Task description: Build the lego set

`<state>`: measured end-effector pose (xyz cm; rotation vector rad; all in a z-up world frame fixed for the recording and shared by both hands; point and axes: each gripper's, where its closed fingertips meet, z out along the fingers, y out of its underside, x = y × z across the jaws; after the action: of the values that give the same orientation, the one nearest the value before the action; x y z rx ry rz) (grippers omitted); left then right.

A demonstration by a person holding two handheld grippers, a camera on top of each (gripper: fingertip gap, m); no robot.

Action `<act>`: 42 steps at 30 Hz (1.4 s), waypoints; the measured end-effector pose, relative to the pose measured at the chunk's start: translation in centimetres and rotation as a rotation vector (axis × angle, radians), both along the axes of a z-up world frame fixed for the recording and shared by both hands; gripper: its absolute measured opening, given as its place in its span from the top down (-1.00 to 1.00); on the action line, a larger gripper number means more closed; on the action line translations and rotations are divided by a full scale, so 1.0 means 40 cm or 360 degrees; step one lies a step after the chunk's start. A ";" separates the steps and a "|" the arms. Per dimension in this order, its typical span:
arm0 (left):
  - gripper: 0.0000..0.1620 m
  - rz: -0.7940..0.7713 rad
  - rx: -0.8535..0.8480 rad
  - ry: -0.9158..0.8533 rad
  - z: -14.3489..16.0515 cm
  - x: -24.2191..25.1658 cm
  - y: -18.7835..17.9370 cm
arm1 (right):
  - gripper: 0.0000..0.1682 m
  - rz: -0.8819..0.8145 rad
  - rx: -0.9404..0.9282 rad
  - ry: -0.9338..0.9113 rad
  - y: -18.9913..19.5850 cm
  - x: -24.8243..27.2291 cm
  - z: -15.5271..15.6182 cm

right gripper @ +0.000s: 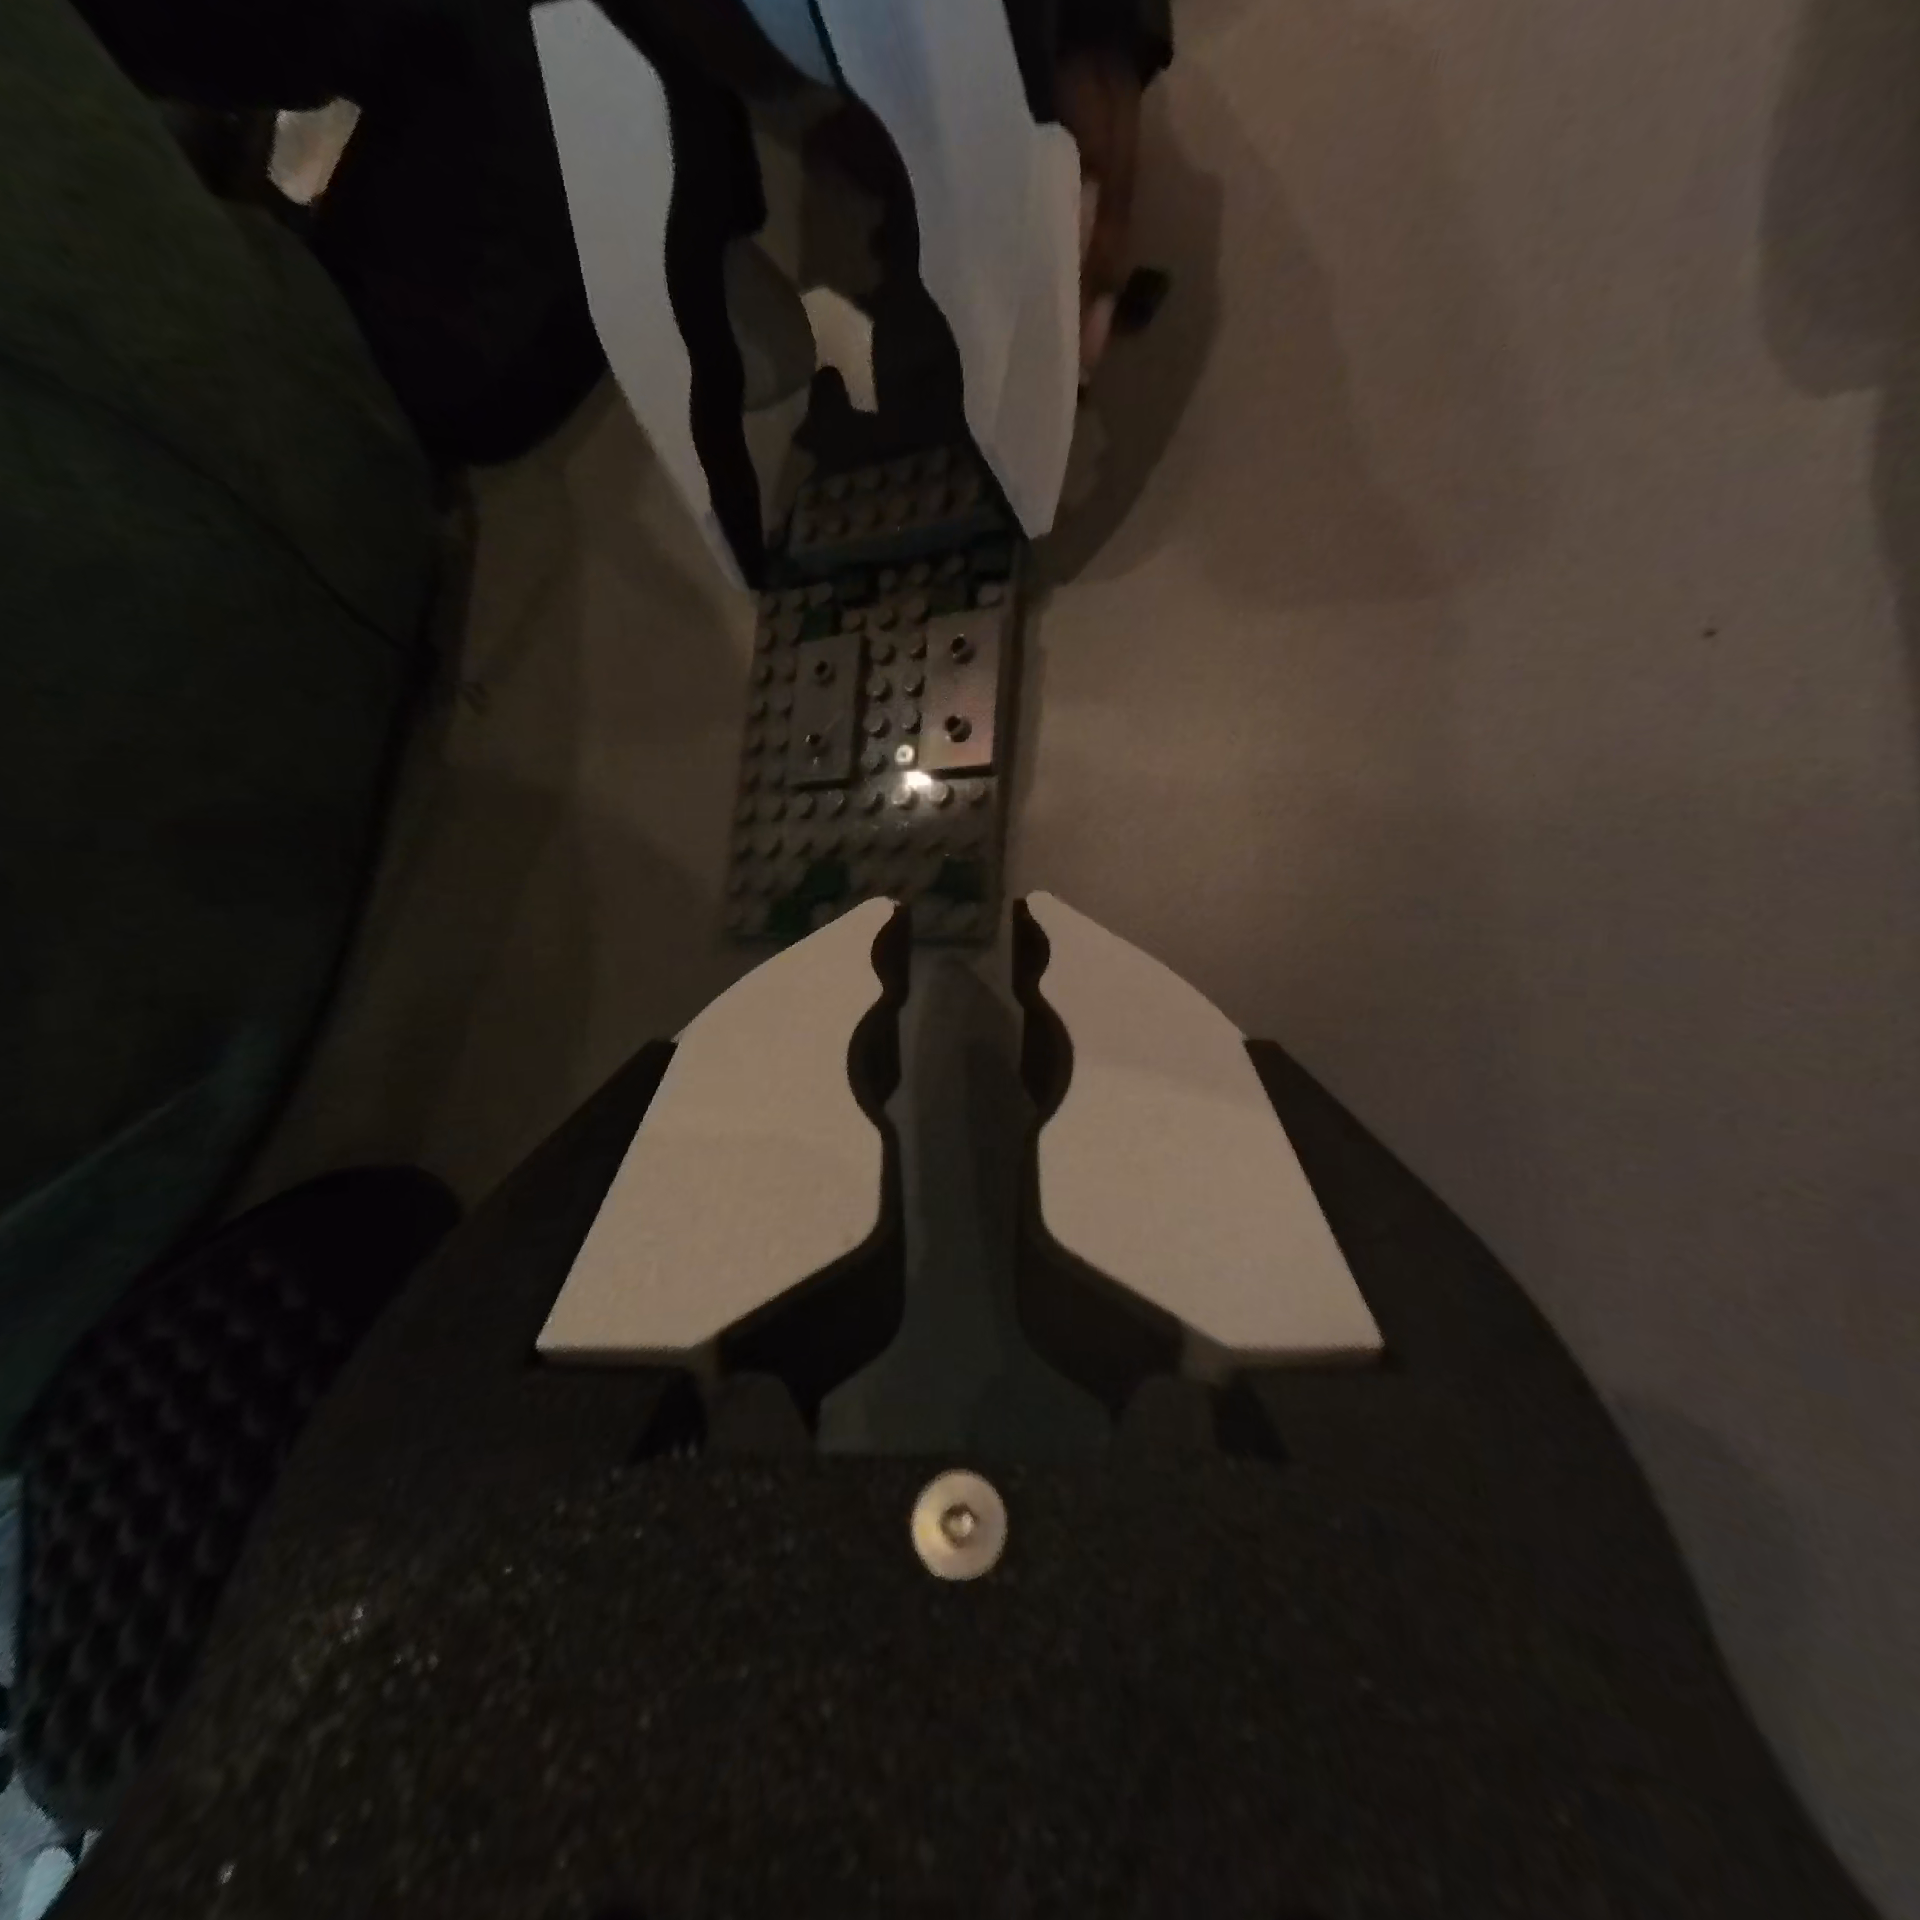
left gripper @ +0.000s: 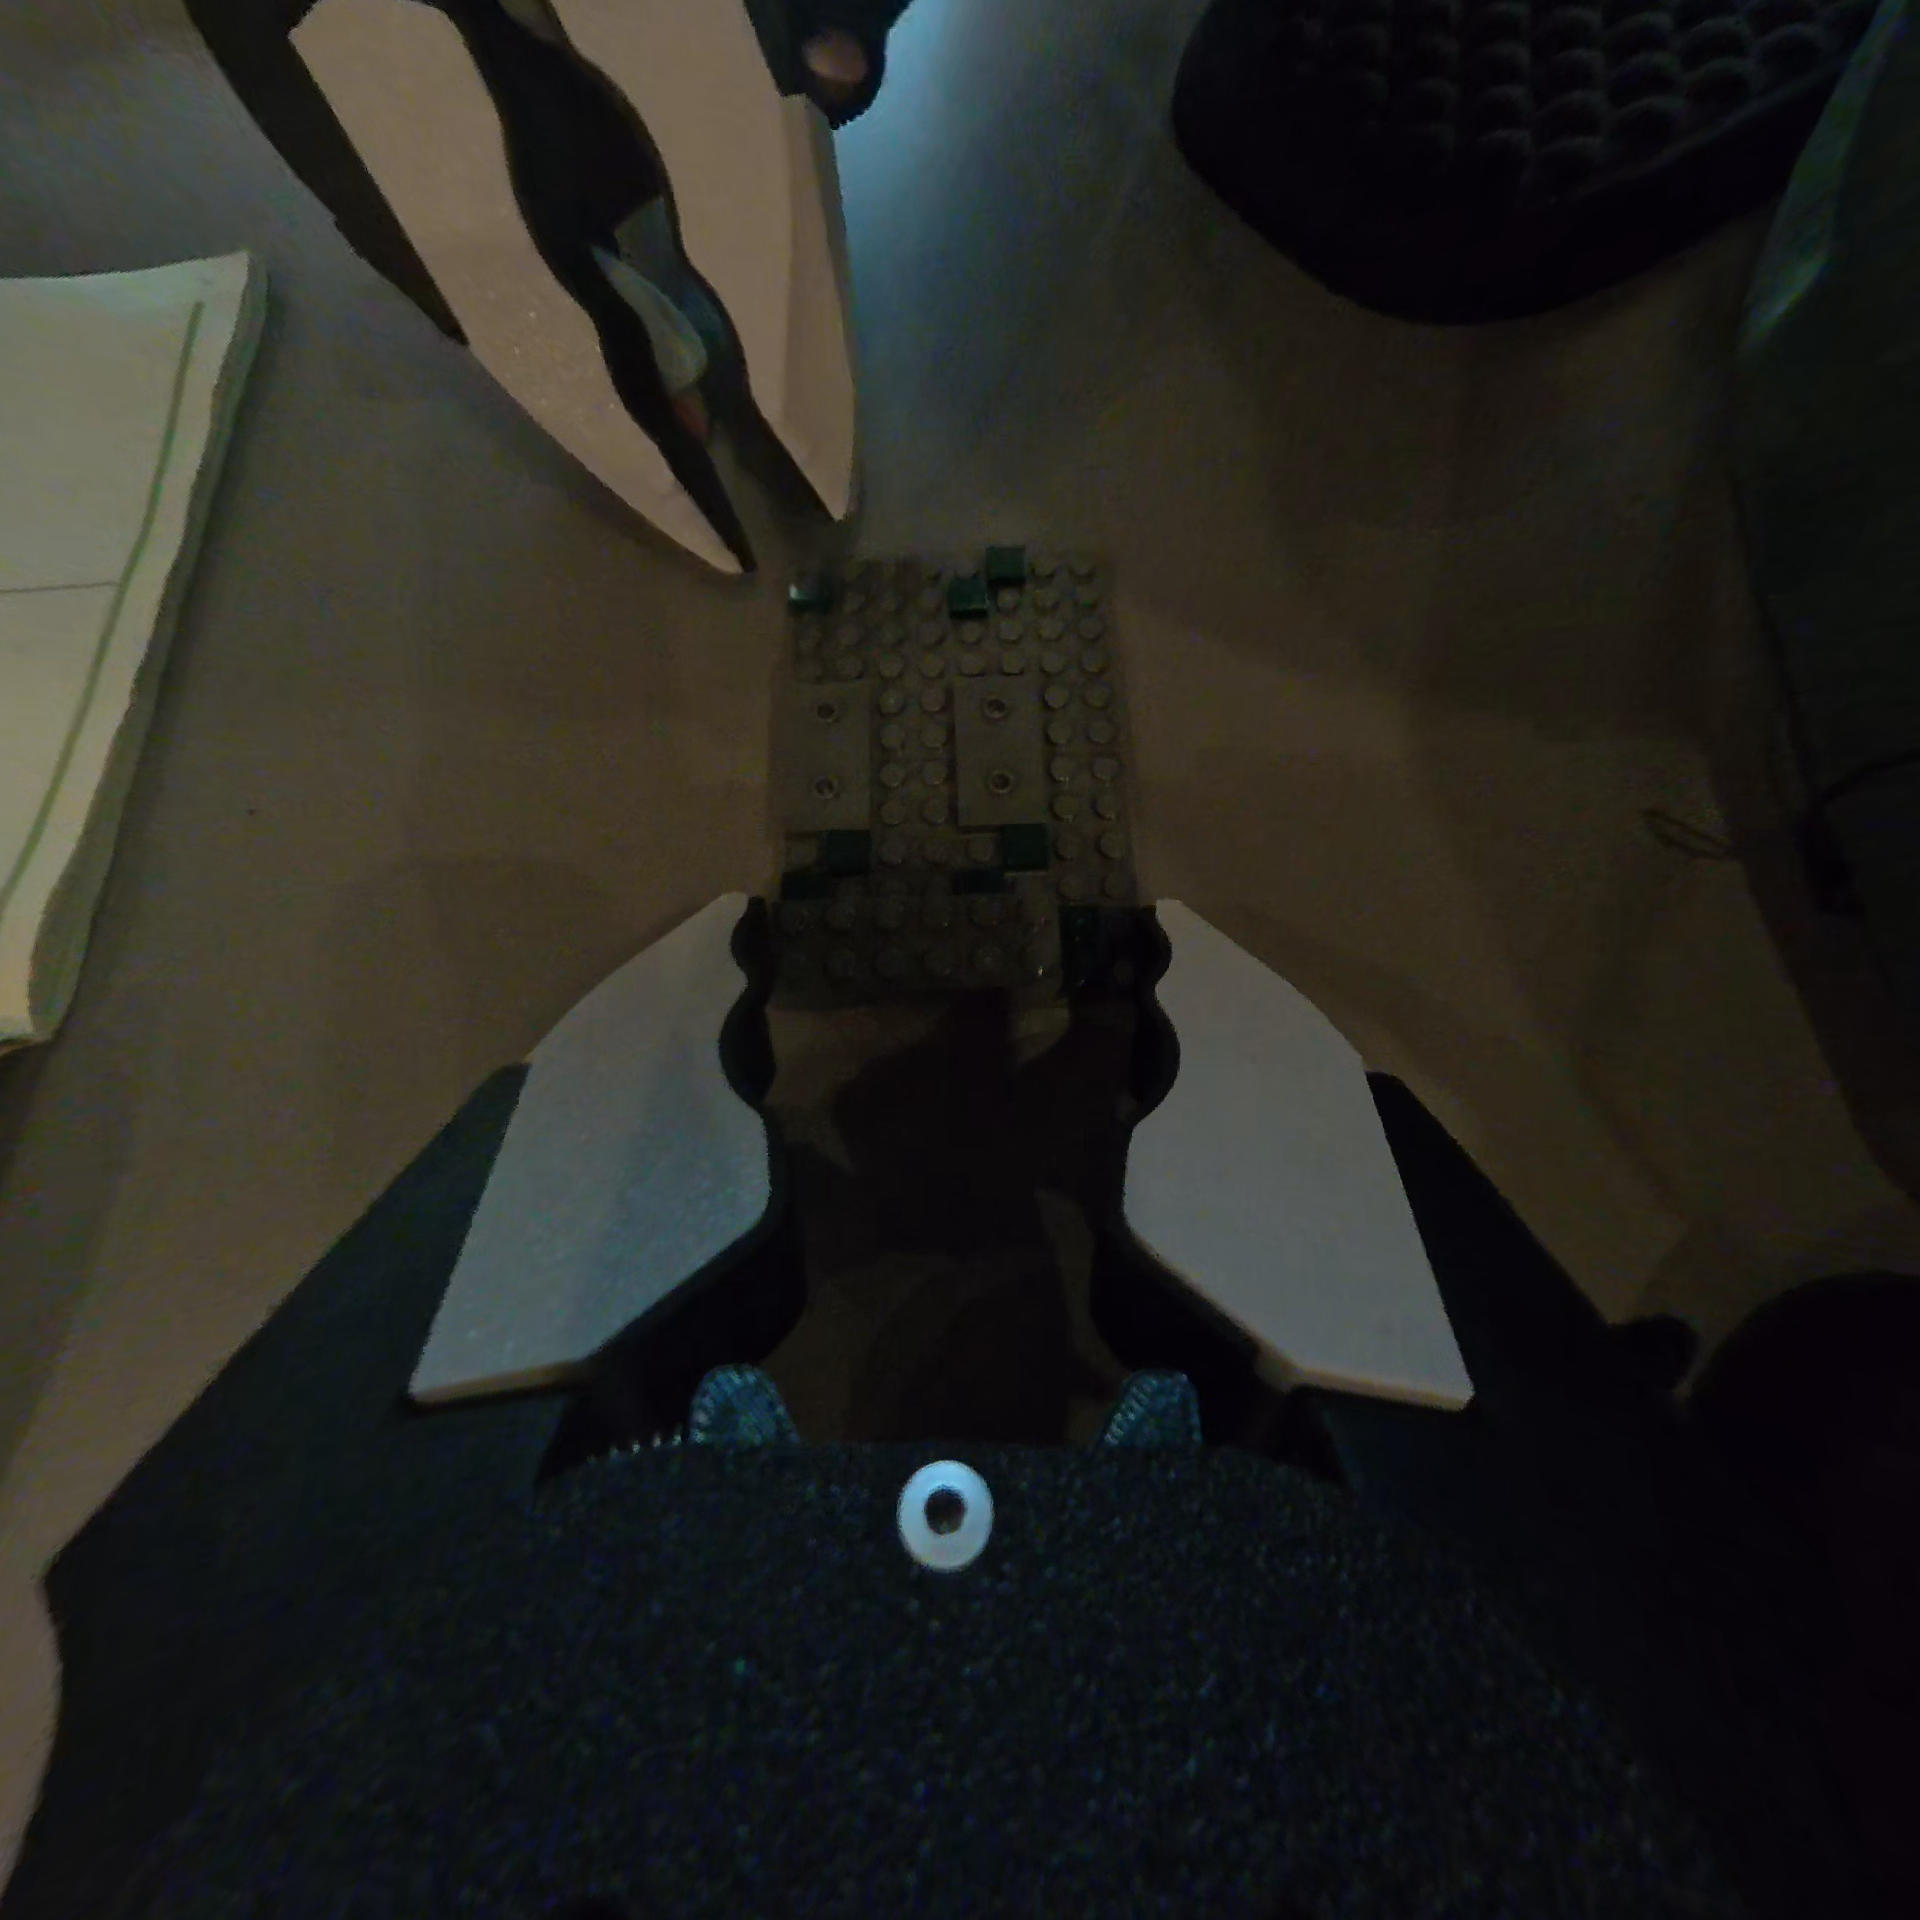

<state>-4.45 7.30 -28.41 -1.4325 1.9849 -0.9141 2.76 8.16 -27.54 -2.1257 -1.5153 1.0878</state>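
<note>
While the left gripper (left gripper: 951,935) clamps the near end of the grey studded plate (left gripper: 951,748) at 6 o'clock, the right gripper (left gripper: 795,540), nearly shut on nothing visible, tips down at its 11 o'clock corner. Steady that clamp, keeping the plate flat on the table (left gripper: 1351,727), and press straight down.

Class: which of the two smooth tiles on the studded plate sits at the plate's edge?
The left tile in the left wrist view; the other tile has studs on both sides.
</note>
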 end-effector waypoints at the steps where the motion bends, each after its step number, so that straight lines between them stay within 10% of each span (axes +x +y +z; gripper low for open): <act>1: 0.17 0.0001 -0.0007 -0.0002 0.001 0.001 -0.001 | 0.78 -0.0004 -0.0002 0.0005 -0.001 0.002 0.000; 42: 0.34 0.0038 -0.0087 0.0009 0.010 -0.015 0.000 | 0.78 -0.0099 0.0192 -0.0172 -0.049 0.170 0.048</act>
<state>-5.06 7.31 -28.00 -1.4874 1.9567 -0.9615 9.58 6.20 -25.62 -2.1640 -1.5102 0.8505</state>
